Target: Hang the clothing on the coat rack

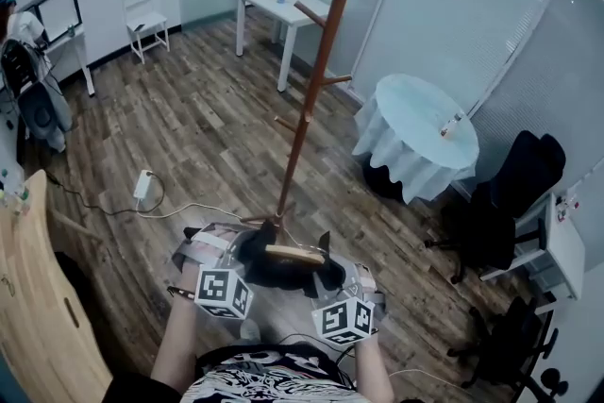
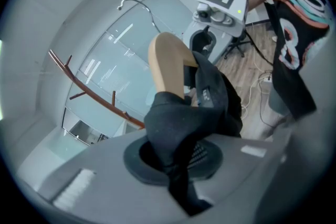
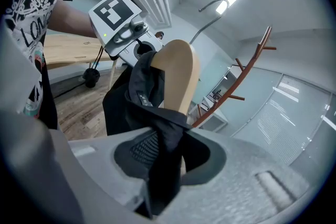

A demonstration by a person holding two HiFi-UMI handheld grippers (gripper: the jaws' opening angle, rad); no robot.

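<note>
We hold the black fabric garment (image 1: 283,271) pinched in left claw (image 2: 177,168) and right claw (image 3: 163,165); loose cloth could slide off its pale wooden hanger (image 1: 294,252).

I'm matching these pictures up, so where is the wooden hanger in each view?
Head view: hanger low centre, on the dark garment.
Left gripper view: hanger at centre.
Right gripper view: hanger at centre.
Shared landmark: coat rack, in all three.
</note>
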